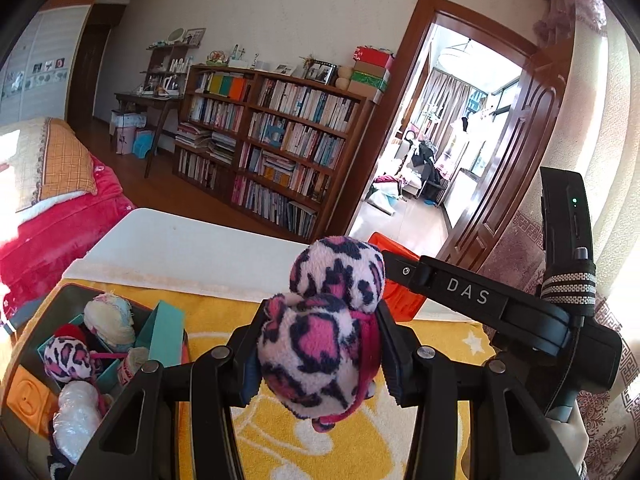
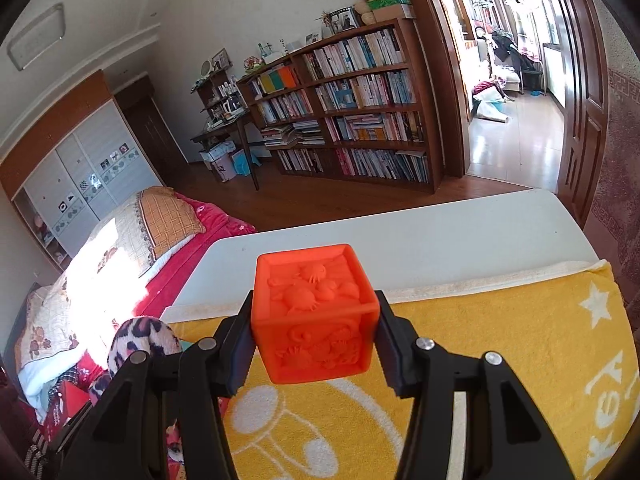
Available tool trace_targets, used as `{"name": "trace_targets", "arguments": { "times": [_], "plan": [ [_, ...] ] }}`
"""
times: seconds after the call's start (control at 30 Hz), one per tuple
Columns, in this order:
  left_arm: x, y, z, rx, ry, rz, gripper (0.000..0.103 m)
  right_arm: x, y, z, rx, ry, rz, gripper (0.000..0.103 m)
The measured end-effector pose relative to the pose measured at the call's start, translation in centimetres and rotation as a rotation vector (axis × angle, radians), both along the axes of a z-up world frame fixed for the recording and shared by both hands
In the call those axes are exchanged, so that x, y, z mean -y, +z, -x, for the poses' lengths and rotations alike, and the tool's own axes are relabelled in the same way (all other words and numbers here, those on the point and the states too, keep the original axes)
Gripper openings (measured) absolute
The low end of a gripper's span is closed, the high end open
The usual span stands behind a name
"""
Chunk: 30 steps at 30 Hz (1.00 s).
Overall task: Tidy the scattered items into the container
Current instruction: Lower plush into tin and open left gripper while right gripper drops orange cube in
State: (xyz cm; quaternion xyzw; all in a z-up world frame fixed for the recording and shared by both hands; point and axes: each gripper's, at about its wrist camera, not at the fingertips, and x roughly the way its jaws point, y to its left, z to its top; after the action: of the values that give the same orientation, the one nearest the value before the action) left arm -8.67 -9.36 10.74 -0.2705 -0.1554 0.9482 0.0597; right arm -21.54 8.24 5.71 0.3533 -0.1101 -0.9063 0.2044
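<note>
Above the yellow towel [image 2: 500,320] | left gripper [image 1: 320,356] clamps one leopard-print plush [image 1: 320,332] | right gripper [image 2: 316,344] clamps one orange embossed cube [image 2: 316,312] | container [image 1: 44,312] at left holds a second leopard plush [image 1: 68,356], one orange block [image 1: 28,396].

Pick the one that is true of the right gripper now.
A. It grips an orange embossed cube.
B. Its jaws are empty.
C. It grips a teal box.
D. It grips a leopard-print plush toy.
A: in the right wrist view the right gripper has its pads pressed on both sides of the orange embossed cube, held above the yellow towel.
</note>
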Motion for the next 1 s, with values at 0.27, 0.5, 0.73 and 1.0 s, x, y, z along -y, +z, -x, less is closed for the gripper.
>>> {"name": "trace_targets", "arguments": {
  "times": [0.27,0.5,0.73,1.0],
  "plan": [
    [7.5,1.2,-7.5,-0.051,0.136,0.037,0.050,8.5,0.8,-4.3,-0.046,0.197,0.010,0.057],
    [14.0,-1.2,-11.6,-0.001,0.255,0.052,0.050,14.3,-0.8,-6.3,-0.058,0.292,-0.057,0.057],
    [16.6,-4.6,-12.6,0.067,0.306,0.022,0.050,17.3,-2.4,-7.0,-0.069,0.307,-0.150,0.057],
    [17.6,-6.8,-11.4,0.136,0.338,-0.039,0.074,18.5,-4.0,-6.2,-0.022,0.354,-0.176,0.065]
  ]
}}
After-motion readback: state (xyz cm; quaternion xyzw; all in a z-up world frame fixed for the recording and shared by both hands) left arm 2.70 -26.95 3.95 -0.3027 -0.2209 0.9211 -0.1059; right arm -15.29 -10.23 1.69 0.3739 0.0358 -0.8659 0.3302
